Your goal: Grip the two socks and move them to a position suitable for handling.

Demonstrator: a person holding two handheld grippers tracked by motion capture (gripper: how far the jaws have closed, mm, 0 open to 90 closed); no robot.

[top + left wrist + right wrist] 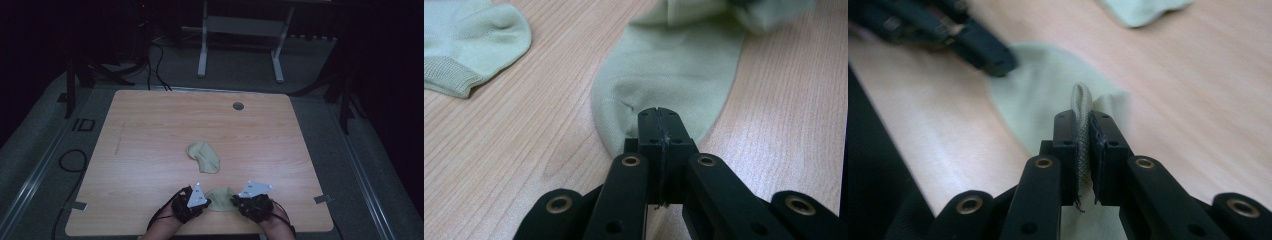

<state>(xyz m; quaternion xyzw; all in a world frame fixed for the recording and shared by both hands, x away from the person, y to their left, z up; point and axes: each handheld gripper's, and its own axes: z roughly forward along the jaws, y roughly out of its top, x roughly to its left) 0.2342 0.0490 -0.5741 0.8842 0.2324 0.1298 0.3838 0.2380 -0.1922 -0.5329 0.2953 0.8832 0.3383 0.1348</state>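
Two pale green socks on wooden table: near sock at front edge, clenched at opposite ends by left gripper and right gripper; far sock mid-table, untouched.

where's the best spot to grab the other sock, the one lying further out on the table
Take the far sock at its ribbed cuff edge, coming from the near side with the claw low. It lies flat and free of the near sock, and the cuff's thicker hem probably gives the pads something to pinch, unlike the smooth flat toe.
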